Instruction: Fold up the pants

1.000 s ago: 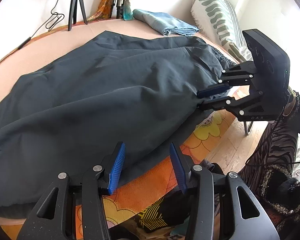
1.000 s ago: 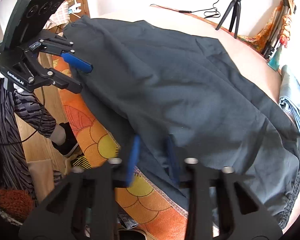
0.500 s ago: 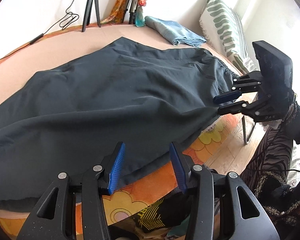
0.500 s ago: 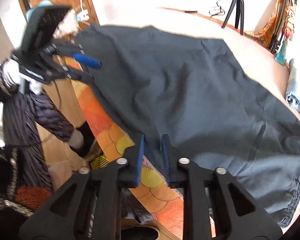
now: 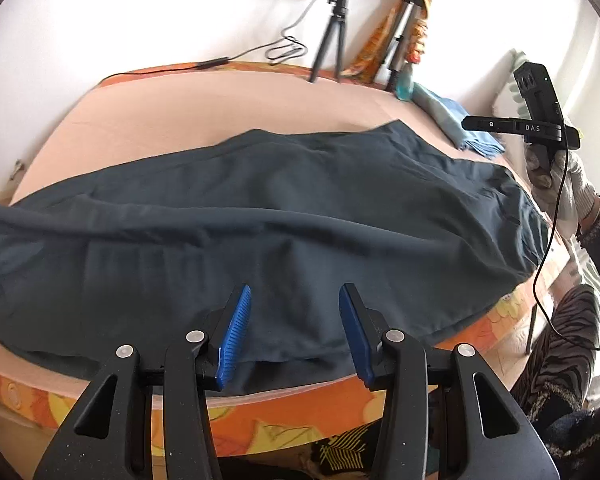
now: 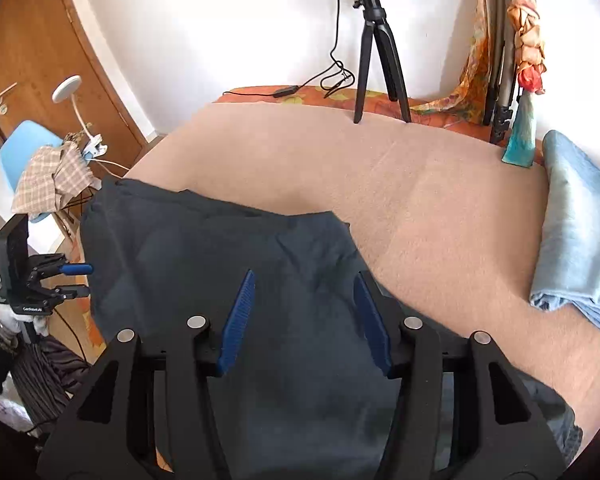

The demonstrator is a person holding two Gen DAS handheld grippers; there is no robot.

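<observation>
Dark navy pants (image 5: 268, 216) lie spread flat across the peach-covered bed (image 5: 204, 112), one edge hanging at the near side. My left gripper (image 5: 296, 320) is open and empty, just above the pants' near edge. My right gripper (image 6: 306, 308) is open and empty, hovering over the pants (image 6: 228, 264) near their far right corner. The right gripper also shows side-on at the right of the left wrist view (image 5: 470, 123), raised above the cloth. The left gripper shows at the far left of the right wrist view (image 6: 82, 280), beside the pants' left edge.
A folded light blue cloth (image 6: 580, 232) lies at the bed's right. A ring-light tripod (image 6: 374, 60), a blue bottle (image 6: 522, 136) and leaning poles stand at the far edge. A blue chair with checked cloth (image 6: 52, 176) and a door stand left. Orange floral bed side (image 5: 260, 420) below.
My right gripper has opened and let go of the pants' edge, then lifted up over the bed. The pants have settled flat. My left gripper has stayed open and moved in over the near edge.
</observation>
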